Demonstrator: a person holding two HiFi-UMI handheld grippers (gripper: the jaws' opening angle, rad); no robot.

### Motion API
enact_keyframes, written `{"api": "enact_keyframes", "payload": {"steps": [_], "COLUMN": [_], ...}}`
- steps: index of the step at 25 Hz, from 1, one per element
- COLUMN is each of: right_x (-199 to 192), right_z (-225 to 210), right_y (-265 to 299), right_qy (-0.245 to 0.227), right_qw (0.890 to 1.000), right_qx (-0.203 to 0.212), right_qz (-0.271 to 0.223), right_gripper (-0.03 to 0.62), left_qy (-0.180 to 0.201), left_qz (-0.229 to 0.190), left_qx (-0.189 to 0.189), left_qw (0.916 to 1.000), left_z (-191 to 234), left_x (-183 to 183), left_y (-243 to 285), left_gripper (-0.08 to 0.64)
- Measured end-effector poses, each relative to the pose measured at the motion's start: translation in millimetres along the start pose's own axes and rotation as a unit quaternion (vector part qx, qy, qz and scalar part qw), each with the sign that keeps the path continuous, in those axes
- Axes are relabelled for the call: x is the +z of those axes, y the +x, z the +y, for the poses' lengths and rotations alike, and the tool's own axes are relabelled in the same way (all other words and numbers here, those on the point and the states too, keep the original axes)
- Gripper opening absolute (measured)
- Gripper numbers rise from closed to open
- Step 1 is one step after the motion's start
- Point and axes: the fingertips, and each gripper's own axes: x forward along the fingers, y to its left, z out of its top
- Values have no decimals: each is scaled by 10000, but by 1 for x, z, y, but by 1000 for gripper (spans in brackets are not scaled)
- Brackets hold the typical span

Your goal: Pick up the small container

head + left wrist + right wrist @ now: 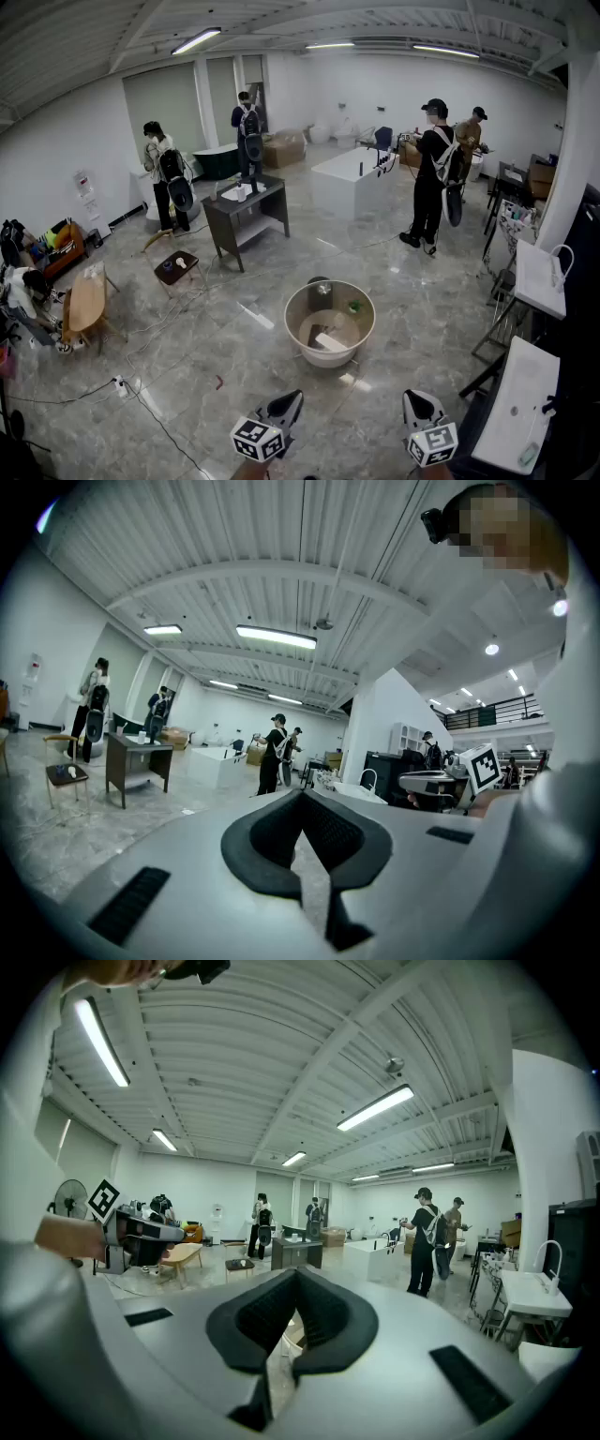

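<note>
Glossy grey marble-look floor (206, 347), white-walled hall, round beige tub (289, 323) with indistinct contents; left gripper (282, 409), right gripper (421, 407) closed, empty.

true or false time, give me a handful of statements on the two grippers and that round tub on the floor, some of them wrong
1. The left gripper and the right gripper both have their jaws together with nothing between them. True.
2. The round tub stands on the floor ahead of both grippers, touched by neither. True.
3. The right gripper is clamped on a small container. False: its jaws are shut on nothing.
4. The round tub is empty. False: several things lie in it, among them a pale flat piece.
5. A person in black stands beyond the round tub, farther into the room. True.
</note>
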Motion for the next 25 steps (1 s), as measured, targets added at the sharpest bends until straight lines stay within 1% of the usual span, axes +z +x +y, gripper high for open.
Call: {"api": "enact_keyframes", "payload": {"steps": [9, 16, 21, 25], "right_x": [3, 7, 4, 5], "right_z": [-3, -2, 5, 11], "right_y": [0, 2, 6, 11], "right_qy": [14, 154, 122, -34], "right_qw": [10000, 9998, 9998, 9997], "right_qx": [62, 49, 95, 160], "right_qz": [-45, -119, -157, -164], "right_gripper": [11, 11, 12, 17], "left_qy": [6, -33, -5, -6], "left_qz": [-21, 10, 32, 53], "left_qx": [-27, 20, -8, -16], "left_qw": [10000, 10000, 10000, 10000], "left_z": [-10, -11, -10, -6], "left_x": [3, 2, -2, -2], "left_y": [10, 12, 12, 13], "left_gripper": [17, 17, 17, 18]}}
